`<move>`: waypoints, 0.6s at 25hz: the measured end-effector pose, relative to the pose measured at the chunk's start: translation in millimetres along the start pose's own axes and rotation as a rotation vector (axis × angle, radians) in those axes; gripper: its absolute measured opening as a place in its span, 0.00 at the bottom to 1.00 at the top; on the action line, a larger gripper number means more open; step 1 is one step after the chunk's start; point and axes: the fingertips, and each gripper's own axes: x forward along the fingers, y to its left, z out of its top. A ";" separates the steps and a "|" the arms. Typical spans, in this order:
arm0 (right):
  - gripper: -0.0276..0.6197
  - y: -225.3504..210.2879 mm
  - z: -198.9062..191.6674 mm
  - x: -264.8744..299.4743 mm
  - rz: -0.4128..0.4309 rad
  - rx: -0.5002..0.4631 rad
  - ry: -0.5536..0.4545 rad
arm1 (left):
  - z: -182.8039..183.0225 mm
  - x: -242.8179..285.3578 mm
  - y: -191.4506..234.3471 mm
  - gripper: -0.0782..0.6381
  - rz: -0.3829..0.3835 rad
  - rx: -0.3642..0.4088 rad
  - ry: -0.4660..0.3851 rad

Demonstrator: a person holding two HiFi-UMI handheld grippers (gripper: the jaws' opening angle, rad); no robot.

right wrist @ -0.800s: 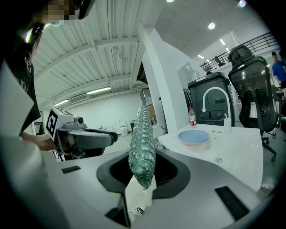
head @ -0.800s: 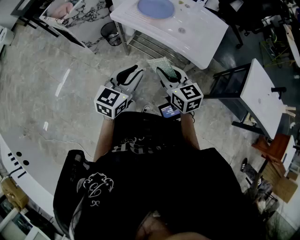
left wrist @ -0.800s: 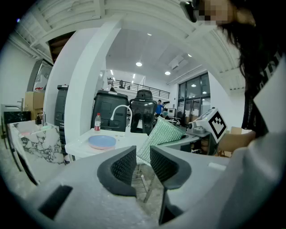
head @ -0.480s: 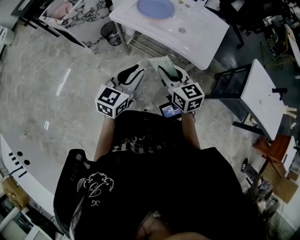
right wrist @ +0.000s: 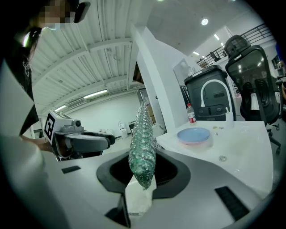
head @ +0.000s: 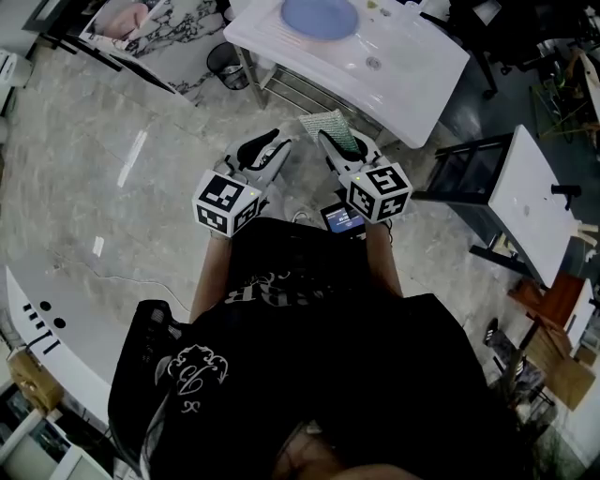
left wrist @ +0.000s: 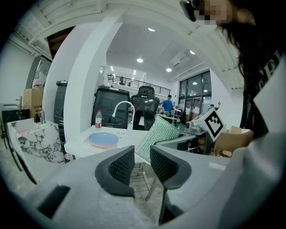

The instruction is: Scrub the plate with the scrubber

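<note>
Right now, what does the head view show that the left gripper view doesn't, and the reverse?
Only the head view: the bin beside the table, and the marker cube on the left gripper. Only the left gripper view: the bottle, the faucet, and that gripper's jaws apart with nothing between them. Both: the blue plate on the table, and the scrubber clamped in the right gripper.

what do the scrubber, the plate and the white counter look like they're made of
Scrubber: green, bumpy, glinting weave, likely plastic or metallic mesh, clamped in the right gripper. Plate: smooth pale blue with a soft sheen, plastic or glazed ceramic, cannot tell which. White counter: glossy, even white, probably ceramic or moulded plastic.
</note>
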 end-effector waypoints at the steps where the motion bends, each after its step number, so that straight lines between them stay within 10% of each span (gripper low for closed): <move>1: 0.18 -2.2 1.2 5.8 -0.002 0.002 0.003 | -0.1 2.5 6.7 0.26 -0.001 -0.003 0.002; 15: 0.18 -93.5 42.5 122.7 -0.134 0.082 0.041 | 30.9 104.6 143.7 0.26 -0.149 0.026 0.047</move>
